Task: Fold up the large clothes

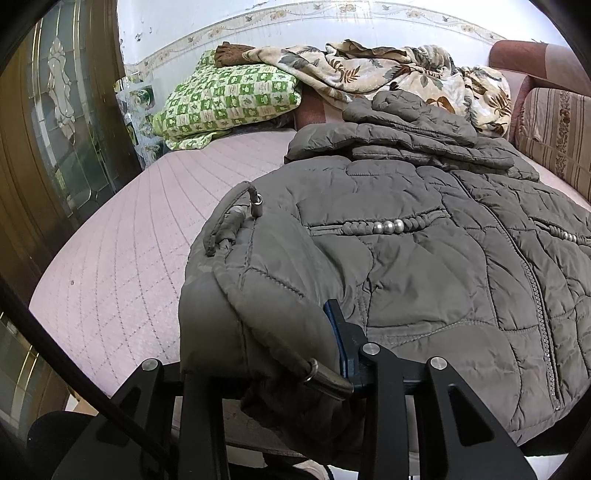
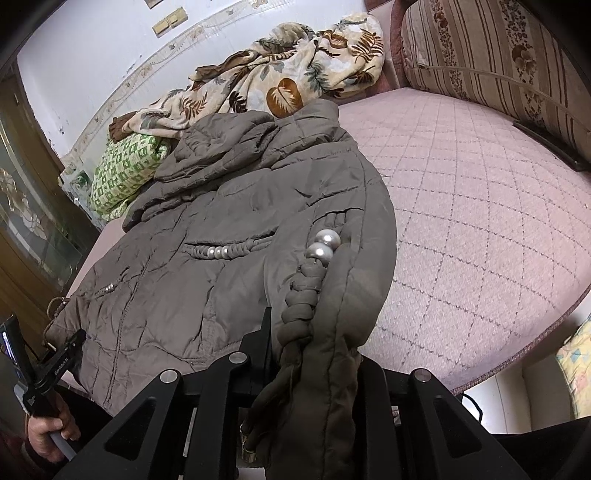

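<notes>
Both tools, left tool (image 1: 280, 354) and right tool (image 2: 314, 373), clamped on jacket (image 1: 424, 258) hem at bed (image 1: 122, 258) near edge (hood folded, lengthwise fold outstanding).

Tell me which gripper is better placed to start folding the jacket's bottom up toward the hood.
Neither alone. The left gripper and right gripper each already pinch a hem corner of the jacket, so lifting both together looks best.

Pink quilted bed (image 1: 122, 236) w/ striped headboard (image 2: 491, 62), white wall (image 1: 229, 33), glass-panel door (image 1: 59, 110).

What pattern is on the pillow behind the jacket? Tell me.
Green and cream checks with small motifs on the pillow; left wrist view shows it best.
</notes>
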The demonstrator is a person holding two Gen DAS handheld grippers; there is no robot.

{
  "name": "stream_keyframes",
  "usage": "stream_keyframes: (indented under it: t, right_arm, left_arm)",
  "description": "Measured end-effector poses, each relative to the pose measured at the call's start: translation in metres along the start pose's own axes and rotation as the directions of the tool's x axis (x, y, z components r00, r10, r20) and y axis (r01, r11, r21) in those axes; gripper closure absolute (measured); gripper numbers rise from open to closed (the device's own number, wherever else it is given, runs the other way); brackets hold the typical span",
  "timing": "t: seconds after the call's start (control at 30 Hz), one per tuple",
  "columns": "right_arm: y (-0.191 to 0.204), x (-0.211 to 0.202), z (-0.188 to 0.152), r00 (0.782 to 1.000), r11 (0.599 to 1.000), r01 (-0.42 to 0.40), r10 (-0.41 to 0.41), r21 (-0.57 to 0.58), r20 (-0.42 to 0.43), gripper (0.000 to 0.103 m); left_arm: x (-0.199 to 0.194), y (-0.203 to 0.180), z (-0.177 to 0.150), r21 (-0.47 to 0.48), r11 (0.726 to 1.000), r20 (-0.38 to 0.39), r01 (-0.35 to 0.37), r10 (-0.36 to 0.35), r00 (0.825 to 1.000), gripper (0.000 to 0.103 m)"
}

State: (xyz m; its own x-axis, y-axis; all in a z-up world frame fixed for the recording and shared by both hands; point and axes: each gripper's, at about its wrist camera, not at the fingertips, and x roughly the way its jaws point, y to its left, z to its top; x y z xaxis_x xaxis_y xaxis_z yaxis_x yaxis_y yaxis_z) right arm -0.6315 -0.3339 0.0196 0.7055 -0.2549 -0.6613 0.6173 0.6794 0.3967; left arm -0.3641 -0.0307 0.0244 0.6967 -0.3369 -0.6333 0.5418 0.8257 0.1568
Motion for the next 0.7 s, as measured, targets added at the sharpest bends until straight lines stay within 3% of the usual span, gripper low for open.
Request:
stream_keyframes:
  t: [0.2,0.43,0.7]
  right_arm:
    - [0.0,-0.004,0.0,1.0,1.0,-0.015,0.015,0.002,0.022,0.083]
    - [0.002,-0.02,0.006,0.993,0.998,-0.067,0.068,-0.011,0.096,0.084]
    - [0.005,-0.023,0.007,0.993,0.998,-0.068,0.069,-0.009,0.1,0.084]
  left_arm:
    - [-0.005,-0.001,0.0,-0.002,1.0,0.015,-0.003,0.003,1.0,0.071]
    - [-0.024,0.0,0.009,0.009,1.0,0.103,-0.01,0.009,0.995,0.076]
    - [-0.025,-0.006,0.011,0.04,0.999,0.096,-0.037,0.033,0.995,0.078]
